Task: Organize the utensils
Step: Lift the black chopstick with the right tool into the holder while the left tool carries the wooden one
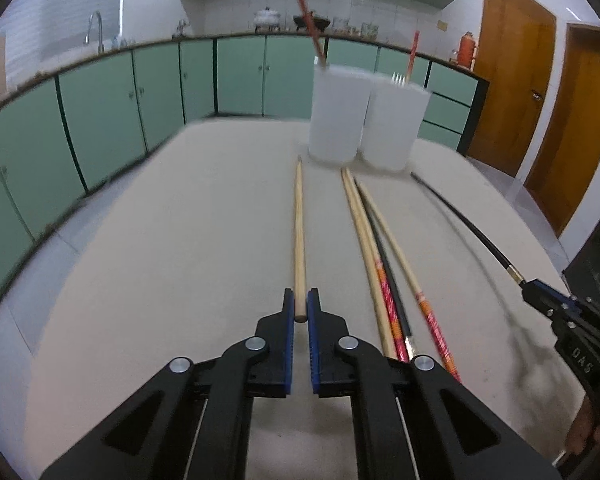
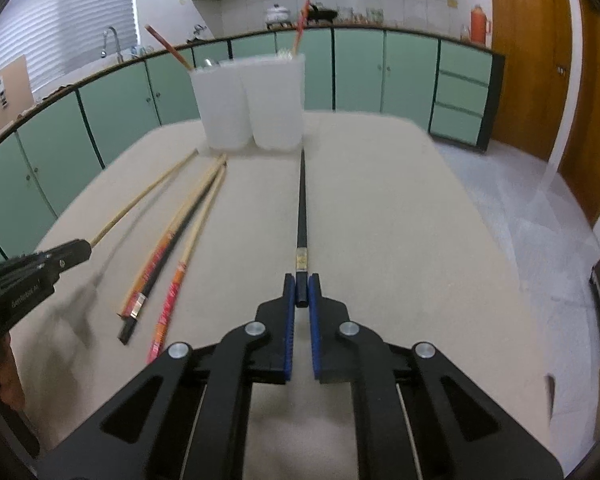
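The left gripper (image 1: 300, 314) has its blue pads pinched on the butt end of a plain wooden chopstick (image 1: 299, 232), which runs straight ahead from the jaws toward the two white containers. The right gripper (image 2: 301, 294) is clamped the same way on the square end of a black chopstick (image 2: 301, 208), whose tip reaches almost to the foot of the right-hand container (image 2: 276, 100). Both tools slant downward over the beige table (image 2: 380, 220), side by side and nearly parallel, each chopstick continuing the line of its fingers.

Between the two held sticks a loose bundle lies flat on the table: pale wooden chopsticks with red-and-orange patterned handles (image 2: 168, 248) and one more black chopstick (image 2: 156, 276) among them, tips pointing toward the containers.

At the far end of the table the left-hand container (image 2: 220, 104) touches its neighbour. A red-handled chopstick (image 2: 168, 46) leans out of the left one; another stands in the right one beside the tines of a fork (image 1: 398, 78).

At the edge of the right wrist view a hand (image 2: 4, 372) wraps the left tool's grip.
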The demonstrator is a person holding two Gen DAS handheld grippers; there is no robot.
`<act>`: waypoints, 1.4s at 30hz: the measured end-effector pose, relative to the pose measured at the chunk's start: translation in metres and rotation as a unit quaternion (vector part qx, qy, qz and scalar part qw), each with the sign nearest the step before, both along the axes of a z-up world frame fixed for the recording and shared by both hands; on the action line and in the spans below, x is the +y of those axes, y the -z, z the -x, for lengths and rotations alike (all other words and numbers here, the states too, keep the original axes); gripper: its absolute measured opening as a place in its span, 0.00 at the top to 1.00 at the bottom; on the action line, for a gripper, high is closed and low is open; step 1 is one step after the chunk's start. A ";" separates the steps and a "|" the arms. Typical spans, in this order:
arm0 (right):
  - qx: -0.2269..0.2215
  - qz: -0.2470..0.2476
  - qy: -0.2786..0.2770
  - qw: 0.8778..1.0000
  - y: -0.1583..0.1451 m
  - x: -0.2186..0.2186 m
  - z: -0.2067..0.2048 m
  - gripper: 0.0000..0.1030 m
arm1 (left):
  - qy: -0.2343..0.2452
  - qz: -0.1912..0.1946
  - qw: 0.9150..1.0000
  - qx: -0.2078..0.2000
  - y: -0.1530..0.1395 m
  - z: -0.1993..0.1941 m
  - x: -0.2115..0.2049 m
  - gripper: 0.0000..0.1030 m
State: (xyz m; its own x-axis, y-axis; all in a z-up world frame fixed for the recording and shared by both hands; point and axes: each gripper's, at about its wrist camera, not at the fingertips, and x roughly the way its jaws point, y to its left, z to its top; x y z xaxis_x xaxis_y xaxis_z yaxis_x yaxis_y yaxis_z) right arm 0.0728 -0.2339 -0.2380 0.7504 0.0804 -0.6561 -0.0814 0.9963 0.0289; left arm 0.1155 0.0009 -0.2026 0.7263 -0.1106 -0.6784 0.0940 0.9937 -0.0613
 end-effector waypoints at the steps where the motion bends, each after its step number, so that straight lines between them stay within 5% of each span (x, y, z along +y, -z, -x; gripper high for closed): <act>1: -0.010 0.003 -0.003 1.000 -0.008 0.001 0.002 0.94 | 0.003 -0.003 1.000 -0.013 -0.011 0.002 0.001 0.94; 14: -0.137 0.021 -0.036 0.990 -0.129 0.000 -0.008 0.94 | 0.018 0.024 0.993 -0.116 -0.122 -0.005 0.017 0.94; 28: -0.125 -0.064 -0.054 0.989 -0.202 -0.009 -0.079 0.94 | 0.058 0.062 0.985 -0.150 -0.188 -0.055 0.005 0.94; 42: -0.201 -0.073 -0.066 0.975 -0.281 -0.010 -0.138 0.94 | 0.067 0.077 0.967 -0.235 -0.268 -0.111 -0.013 0.94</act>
State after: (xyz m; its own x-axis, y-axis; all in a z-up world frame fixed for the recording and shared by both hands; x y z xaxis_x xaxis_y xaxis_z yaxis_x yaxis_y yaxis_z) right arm 0.2103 -0.2441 0.0433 0.9209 0.2643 -0.2864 -0.2427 0.9639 0.1092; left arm 0.2267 -0.0125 0.0650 0.9223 -0.2993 -0.2446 0.2757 0.9529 -0.1266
